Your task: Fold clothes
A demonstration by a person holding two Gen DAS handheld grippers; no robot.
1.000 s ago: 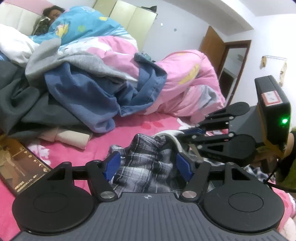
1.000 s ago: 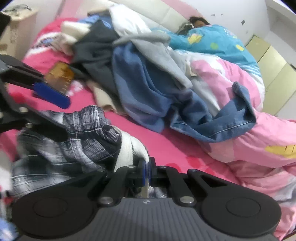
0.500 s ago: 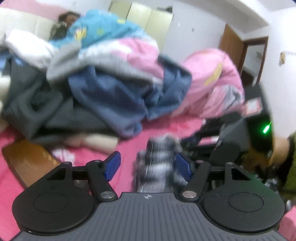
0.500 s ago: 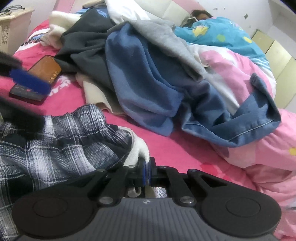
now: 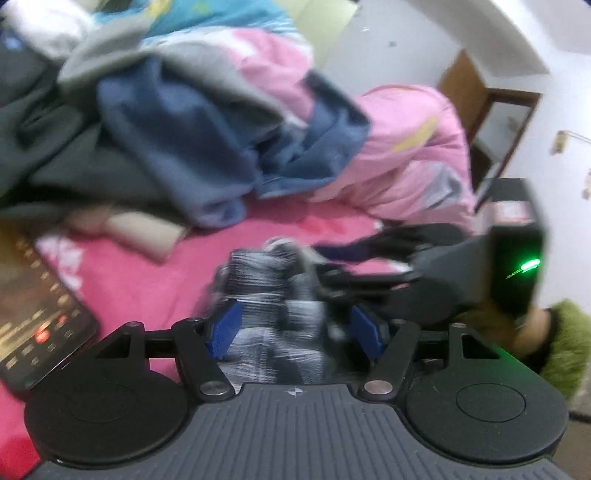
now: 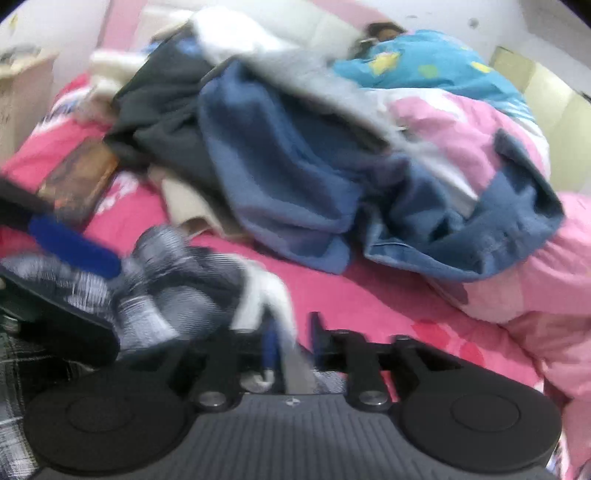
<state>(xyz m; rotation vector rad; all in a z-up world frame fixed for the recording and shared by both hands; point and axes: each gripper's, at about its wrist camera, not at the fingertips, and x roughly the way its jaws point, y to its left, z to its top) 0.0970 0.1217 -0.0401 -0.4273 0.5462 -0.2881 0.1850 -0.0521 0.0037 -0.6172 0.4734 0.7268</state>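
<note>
A black-and-white plaid garment (image 5: 266,295) with a white lining lies bunched on the pink bedsheet (image 5: 147,277). My left gripper (image 5: 294,330) has this bundle filling the gap between its blue pads and grips it. From the right wrist view, the left gripper (image 6: 110,302) has one blue pad on top of the plaid garment (image 6: 177,273) and its other finger beneath. My right gripper (image 6: 293,339) is opening, and a strip of the white lining hangs loose between its parting pads. The right gripper (image 5: 325,266) is blurred at the garment's far edge in the left wrist view.
A phone (image 5: 33,314) lies on the sheet at the left. Behind it is a heap of blue, grey and dark clothes (image 6: 288,177), then a pink quilt (image 6: 517,277). A person (image 6: 384,31) lies under a blue cover at the headboard. A green sleeve (image 5: 565,343) holds the right gripper.
The right gripper's pads, clamped on the white lining before, have parted. Both grippers have sunk toward the bed with the garment, and both views are now blurred.
</note>
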